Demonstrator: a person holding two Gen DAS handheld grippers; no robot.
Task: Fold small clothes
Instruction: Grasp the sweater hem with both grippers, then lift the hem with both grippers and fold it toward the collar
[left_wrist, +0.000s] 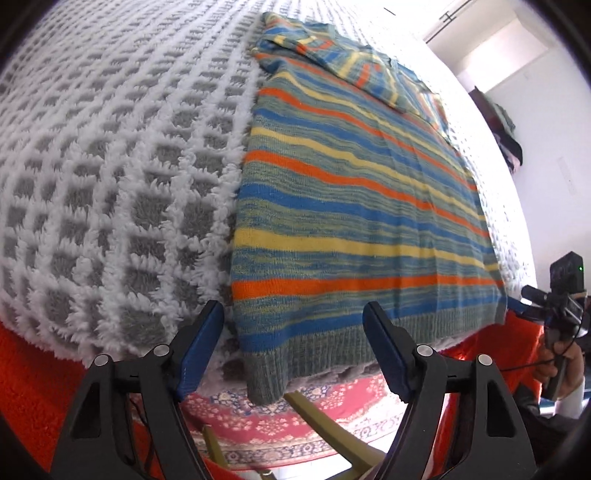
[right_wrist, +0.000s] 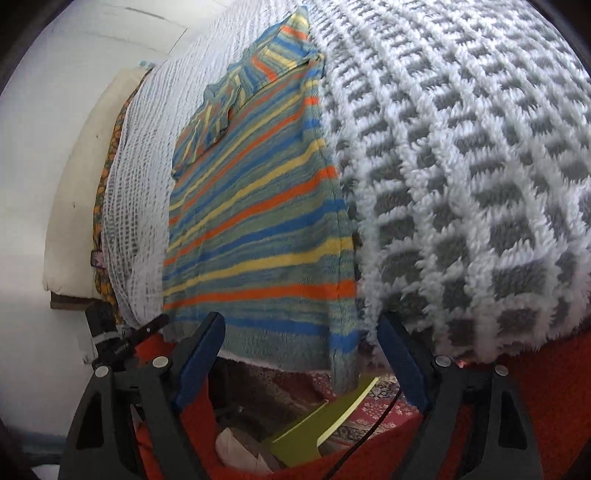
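A small knit sweater (left_wrist: 351, 206) with blue, orange, yellow and grey-green stripes lies flat on a white-and-grey fluffy blanket (left_wrist: 110, 166). Its sleeves are folded in across the far end. Its ribbed hem hangs slightly over the near edge. My left gripper (left_wrist: 293, 321) is open and empty, just short of the hem's left corner. The right gripper shows at the far right of the left wrist view (left_wrist: 554, 295), held in a hand. In the right wrist view the sweater (right_wrist: 258, 221) lies ahead, and my right gripper (right_wrist: 301, 332) is open and empty at its hem.
An orange-red cover (left_wrist: 29, 387) hangs below the blanket. A red patterned rug (left_wrist: 295, 424) and yellow-green chair legs (left_wrist: 321, 424) lie beneath. A white wall and a cushion (right_wrist: 74, 184) stand left in the right wrist view. The blanket (right_wrist: 461, 166) spreads right.
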